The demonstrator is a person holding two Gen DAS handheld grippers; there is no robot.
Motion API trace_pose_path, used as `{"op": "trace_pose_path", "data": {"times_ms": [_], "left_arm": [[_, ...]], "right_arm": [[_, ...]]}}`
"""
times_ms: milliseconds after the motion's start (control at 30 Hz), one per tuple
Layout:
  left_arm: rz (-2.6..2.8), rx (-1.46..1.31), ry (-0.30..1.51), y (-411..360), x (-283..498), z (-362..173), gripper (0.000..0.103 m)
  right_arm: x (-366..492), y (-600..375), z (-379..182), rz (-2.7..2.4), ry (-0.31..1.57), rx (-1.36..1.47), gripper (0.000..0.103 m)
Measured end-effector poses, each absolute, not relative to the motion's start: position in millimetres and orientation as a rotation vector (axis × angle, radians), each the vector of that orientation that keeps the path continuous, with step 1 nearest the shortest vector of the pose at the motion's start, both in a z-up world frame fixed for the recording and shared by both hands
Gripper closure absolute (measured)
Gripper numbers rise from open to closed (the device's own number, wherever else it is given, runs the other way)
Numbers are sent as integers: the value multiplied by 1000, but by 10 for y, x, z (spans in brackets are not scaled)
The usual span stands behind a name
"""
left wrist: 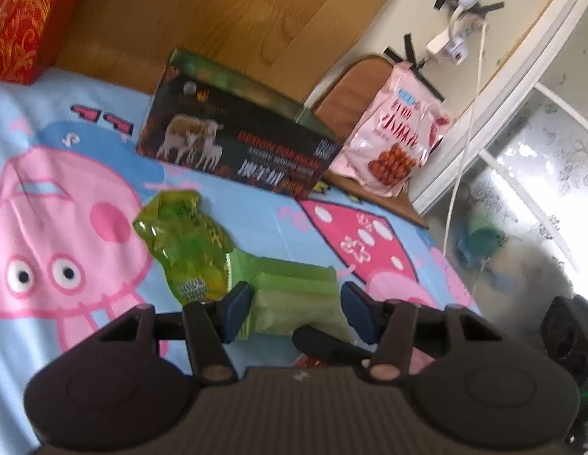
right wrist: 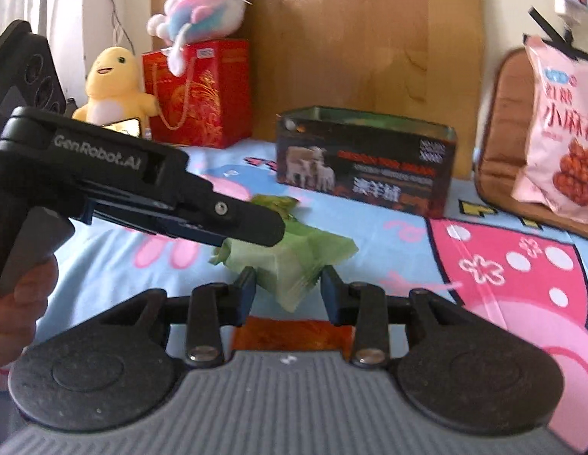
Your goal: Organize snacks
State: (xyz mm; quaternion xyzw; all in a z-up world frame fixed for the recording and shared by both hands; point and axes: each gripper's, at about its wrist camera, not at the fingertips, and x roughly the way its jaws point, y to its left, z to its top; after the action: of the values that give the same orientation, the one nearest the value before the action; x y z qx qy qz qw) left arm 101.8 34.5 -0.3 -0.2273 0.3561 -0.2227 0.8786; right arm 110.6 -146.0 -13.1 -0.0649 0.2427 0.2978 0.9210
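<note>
A pale green snack packet point(left wrist: 294, 299) lies on the cartoon bedsheet point(left wrist: 66, 204). My left gripper point(left wrist: 296, 313) is open, its blue pads on either side of that packet. A shiny green snack bag point(left wrist: 184, 242) lies just beyond it. My right gripper point(right wrist: 288, 292) is open around the near corner of the same pale green packet point(right wrist: 294, 265). The left gripper's body point(right wrist: 142, 193) reaches over the packet from the left. An orange packet point(right wrist: 290, 335) lies under the right gripper. An open dark box point(right wrist: 366, 159) stands behind; it also shows in the left wrist view point(left wrist: 237, 140).
A pink snack bag point(left wrist: 392, 140) leans on a brown cushion point(left wrist: 343, 98) at the right. A red gift bag point(right wrist: 199, 94) and plush toys point(right wrist: 112, 83) stand at the back left against the wooden headboard point(right wrist: 351, 38). A white cable point(left wrist: 464, 132) hangs by the wall.
</note>
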Motion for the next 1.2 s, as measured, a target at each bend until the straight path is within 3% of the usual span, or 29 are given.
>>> {"op": "trace_pose_path", "data": {"times_ms": [1200], "left_arm": [[-453,-505,690,399,957,-185,47]], "right_arm": [[1193,-1570,-258,596,557,-35,54]]}}
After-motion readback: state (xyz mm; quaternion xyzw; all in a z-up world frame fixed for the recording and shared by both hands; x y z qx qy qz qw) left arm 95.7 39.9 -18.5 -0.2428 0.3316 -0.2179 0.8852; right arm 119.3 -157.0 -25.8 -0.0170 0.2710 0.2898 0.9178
